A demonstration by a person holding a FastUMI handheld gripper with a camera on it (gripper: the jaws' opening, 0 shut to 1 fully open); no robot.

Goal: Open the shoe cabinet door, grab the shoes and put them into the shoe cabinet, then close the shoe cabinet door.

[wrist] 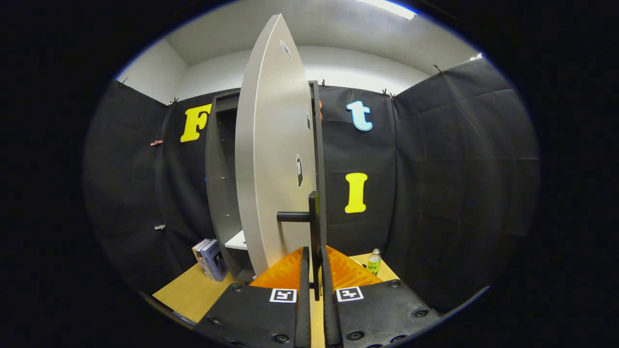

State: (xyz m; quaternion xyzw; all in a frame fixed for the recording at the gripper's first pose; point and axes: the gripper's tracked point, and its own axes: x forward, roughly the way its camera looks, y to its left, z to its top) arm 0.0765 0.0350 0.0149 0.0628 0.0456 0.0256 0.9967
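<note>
While books (211, 258) and a bottle (373, 261) flank the cabinet (220, 183), the level gripper (313, 273) clamps the half-open door's (275, 159) handle (313, 227).

Shoe cabinet (218, 193): tall, dark grey, upright on the wooden surface (191, 292), interior exposed with a pale shelf low inside; shoe cabinet door (273, 159): light grey panel with dark edge, swung open and seen nearly edge-on; dark bar handle (300, 217) projecting from its lower half, its upright bar lying between the fingers of the hand-held gripper (315, 270), which stand close on either side.
</note>
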